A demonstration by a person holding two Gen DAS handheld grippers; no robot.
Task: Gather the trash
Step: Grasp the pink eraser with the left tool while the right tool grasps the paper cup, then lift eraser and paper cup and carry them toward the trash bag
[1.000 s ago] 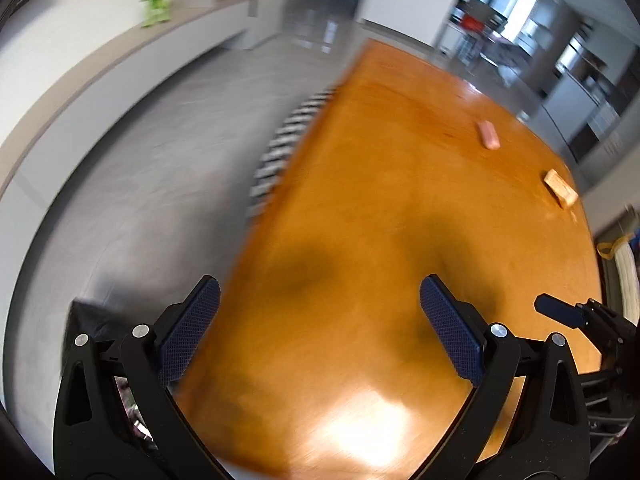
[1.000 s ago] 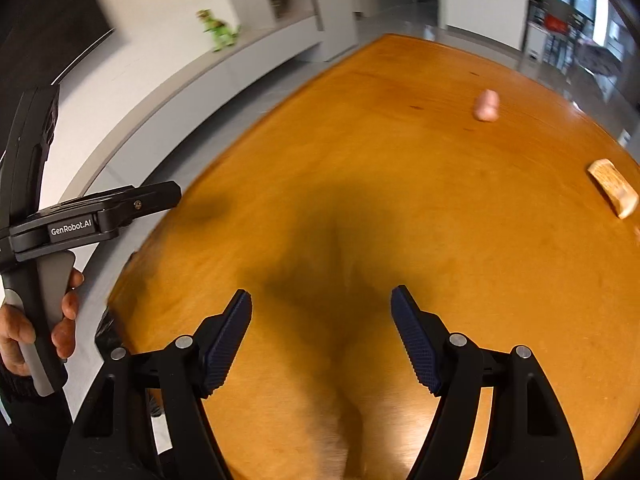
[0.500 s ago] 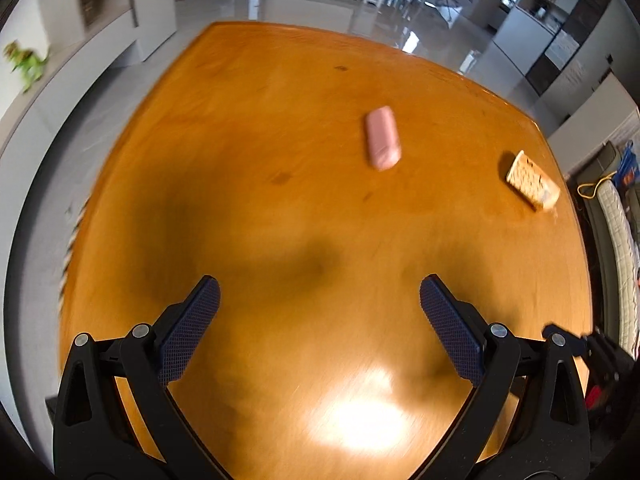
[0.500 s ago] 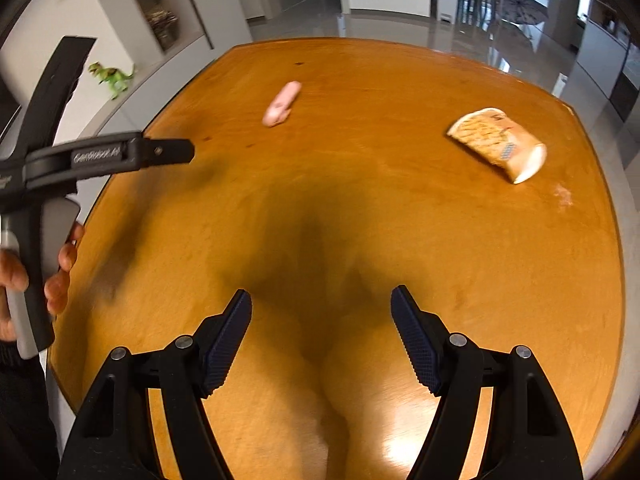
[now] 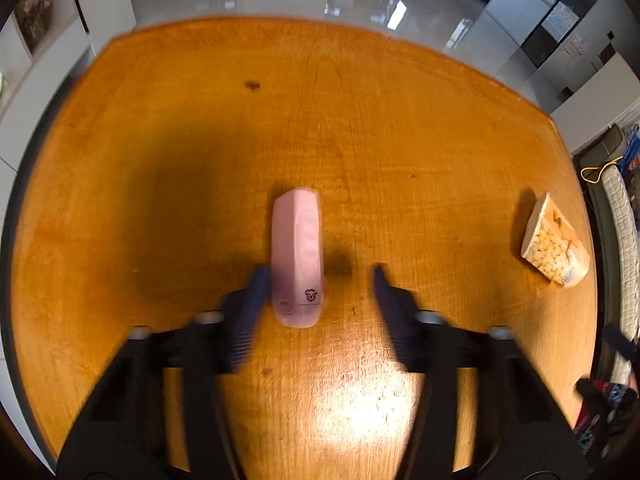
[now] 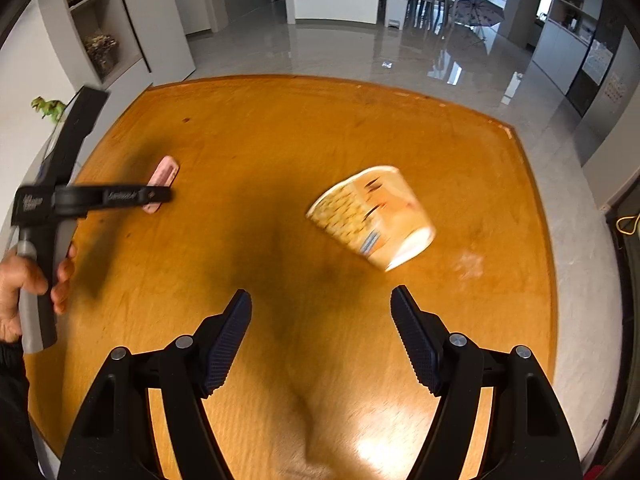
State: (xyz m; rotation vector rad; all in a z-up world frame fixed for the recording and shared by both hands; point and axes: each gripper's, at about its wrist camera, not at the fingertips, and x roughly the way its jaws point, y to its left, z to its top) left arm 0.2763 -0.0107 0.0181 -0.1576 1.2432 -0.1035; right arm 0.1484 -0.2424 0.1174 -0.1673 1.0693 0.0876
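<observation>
1. My left gripper [image 5: 318, 300] has just been closing; the jaws are blurred and not yet clamped. The pink wrapper [image 5: 297, 252] lies lengthwise between them, by the left finger, with a gap to the right one.
2. I'd shift a touch left to centre it, drop until the tips graze the counter [image 5: 160, 128], then close across its narrow width.
3. My right gripper [image 6: 320, 332] is open and empty. The paper cup [image 6: 372, 216] lies on its side just ahead, nearer the counter's right edge. I'd straddle its wall and squeeze lightly, since it probably crushes or rolls.
</observation>
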